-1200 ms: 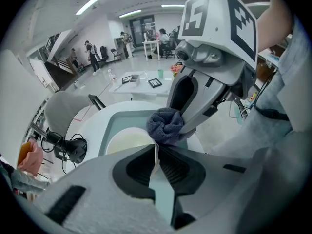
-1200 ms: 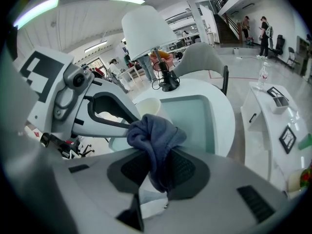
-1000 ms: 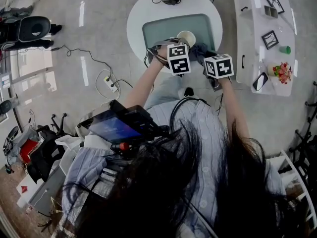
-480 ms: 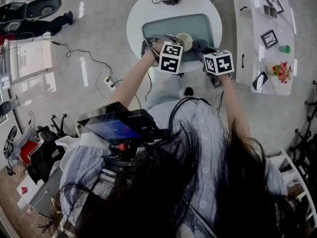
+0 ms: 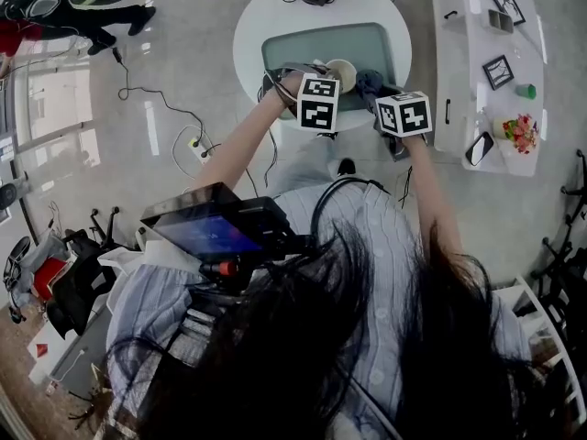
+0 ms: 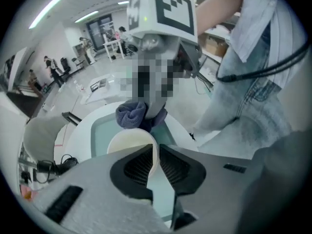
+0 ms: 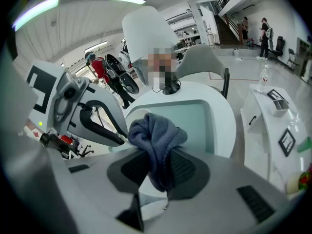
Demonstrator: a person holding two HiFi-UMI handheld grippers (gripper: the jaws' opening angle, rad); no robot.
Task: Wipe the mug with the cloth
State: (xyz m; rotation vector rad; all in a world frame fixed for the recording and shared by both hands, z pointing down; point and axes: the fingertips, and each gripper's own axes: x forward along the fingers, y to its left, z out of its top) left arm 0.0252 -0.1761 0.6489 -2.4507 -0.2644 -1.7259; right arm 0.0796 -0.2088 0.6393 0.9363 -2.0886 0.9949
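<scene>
As both meet over the round white worktop (image 5: 252,35), the left tongs (image 6: 156,152) clench the wall of the cream ceramic mug (image 6: 127,141) and the right tongs (image 7: 157,172) clench the bunched blue-grey cloth (image 7: 155,130) just beside its rim. Wiping's starting, I'd say; next, rub cloth against mug. A second ago the left tongs sat further right.

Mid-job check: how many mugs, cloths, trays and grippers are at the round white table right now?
Cream round mug: 1
Bunched blue-grey fabric cloth: 1
Pale green rectangular tray: 1
Handheld grippers: 2 (left gripper, right gripper)
Total: 5
</scene>
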